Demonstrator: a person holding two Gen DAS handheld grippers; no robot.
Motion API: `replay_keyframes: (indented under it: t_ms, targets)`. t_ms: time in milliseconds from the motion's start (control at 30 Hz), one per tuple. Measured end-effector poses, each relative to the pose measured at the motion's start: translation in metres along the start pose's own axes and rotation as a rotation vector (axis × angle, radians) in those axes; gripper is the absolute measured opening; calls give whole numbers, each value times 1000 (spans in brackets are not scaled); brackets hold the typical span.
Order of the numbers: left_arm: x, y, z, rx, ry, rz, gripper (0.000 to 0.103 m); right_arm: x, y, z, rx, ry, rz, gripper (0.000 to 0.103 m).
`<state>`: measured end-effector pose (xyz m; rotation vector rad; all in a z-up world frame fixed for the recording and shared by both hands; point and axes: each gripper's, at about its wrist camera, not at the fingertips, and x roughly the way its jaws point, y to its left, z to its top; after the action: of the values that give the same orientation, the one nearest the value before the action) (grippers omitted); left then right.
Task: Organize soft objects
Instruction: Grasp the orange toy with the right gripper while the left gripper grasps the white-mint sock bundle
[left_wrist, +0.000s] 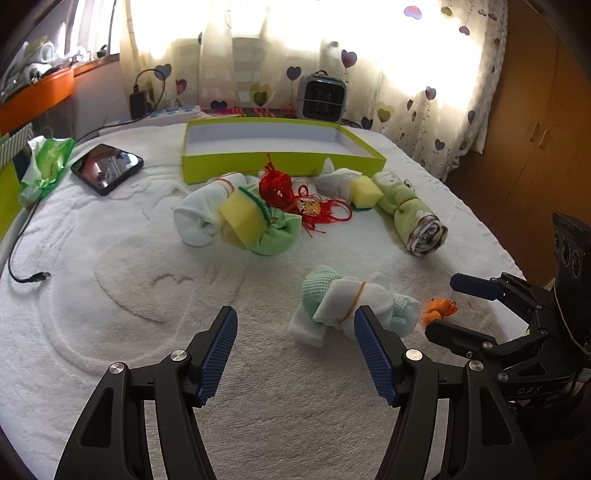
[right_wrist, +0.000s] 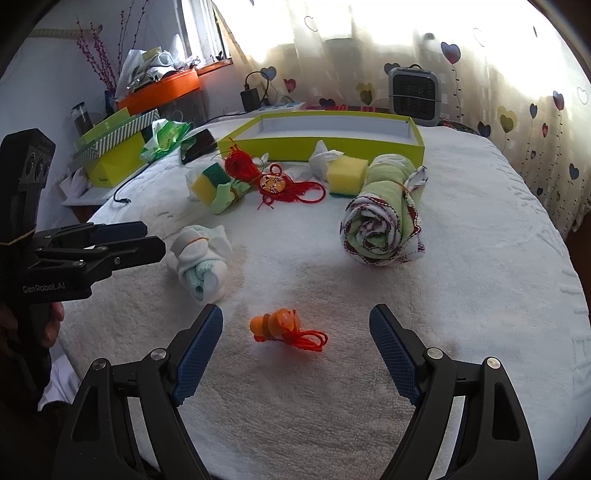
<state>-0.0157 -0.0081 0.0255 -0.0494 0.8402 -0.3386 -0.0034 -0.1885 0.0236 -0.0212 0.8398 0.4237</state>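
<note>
A: How does the left gripper stand?

B: Its blue-padded fingers are spread wide with nothing between them, low over the white terry towel that covers the table. The small white-and-mint cloth bundle tied with a rubber band lies just beyond its right finger.

A: And the right gripper?

B: Also spread and holding nothing. A small orange plastic toy with an orange cord lies on the towel between and just past its fingertips.

A: Where are the other soft things?

B: Farther off, near the shallow lime-green cardboard box, which stands open at the far side. In front of it, from left to right, lie a white-and-green cloth roll with a yellow sponge, a red tassel cord with a round charm, a second yellow sponge beside crumpled white cloth, and a rolled green towel with patterned trim. A black phone lies far left.
</note>
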Motion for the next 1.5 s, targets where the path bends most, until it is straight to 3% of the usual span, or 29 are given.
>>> replay_keyframes:
  t_ms: [233, 533, 1067, 1400, 1500]
  targets:
    - [8, -11, 5, 14, 17, -58, 65, 4, 5, -2, -38, 18, -23, 57]
    - [23, -19, 13, 11, 33, -71, 66, 2, 0, -2, -29, 2, -33, 29]
    - [44, -20, 23, -99, 68, -130, 64, -2, -16, 1, 34, -30, -32, 29]
    - [44, -25, 27, -89, 59, -154, 42, -1, -19, 4, 49, -35, -27, 29]
    - [43, -24, 28, -88, 52, -151, 40, -2, -20, 6, 50, -40, -29, 29]
